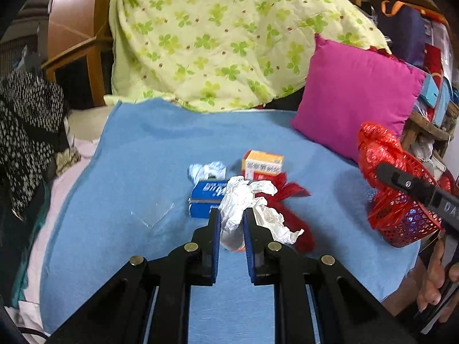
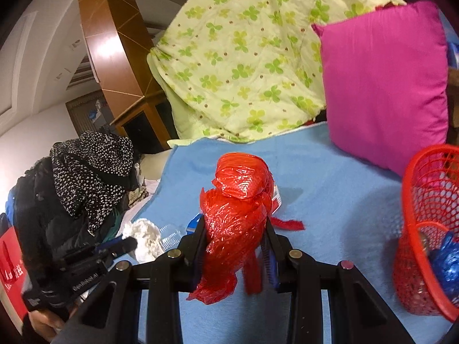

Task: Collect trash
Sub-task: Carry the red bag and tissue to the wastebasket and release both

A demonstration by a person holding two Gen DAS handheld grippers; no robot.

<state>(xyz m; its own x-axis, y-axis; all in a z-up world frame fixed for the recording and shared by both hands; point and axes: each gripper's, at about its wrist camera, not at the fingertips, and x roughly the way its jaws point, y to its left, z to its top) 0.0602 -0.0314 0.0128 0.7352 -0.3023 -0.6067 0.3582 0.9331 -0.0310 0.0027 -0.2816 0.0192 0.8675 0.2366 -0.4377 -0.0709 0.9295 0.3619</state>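
Observation:
My left gripper (image 1: 232, 213) is shut on a crumpled white paper wad (image 1: 238, 200), held above the blue blanket (image 1: 143, 157). Below it lie a blue box (image 1: 205, 197), an orange box (image 1: 262, 164), a crumpled white tissue (image 1: 206, 170), a red strip (image 1: 289, 197) and a clear plastic piece (image 1: 155, 215). My right gripper (image 2: 234, 225) is shut on a bunched red plastic bag (image 2: 241, 200), lifted off the blanket. The red mesh basket (image 2: 416, 200) stands to its right with a blue bag (image 2: 444, 261) inside. The left gripper's fingers (image 2: 120, 245) and the white wad (image 2: 146, 238) show at lower left.
A pink cushion (image 1: 355, 97) leans at the back right, beside a green clover quilt (image 1: 229, 43). Black dotted clothing (image 1: 25, 132) is piled at the left edge. Wooden furniture (image 1: 74, 28) stands behind. A person's hand (image 1: 433, 275) shows at the right edge.

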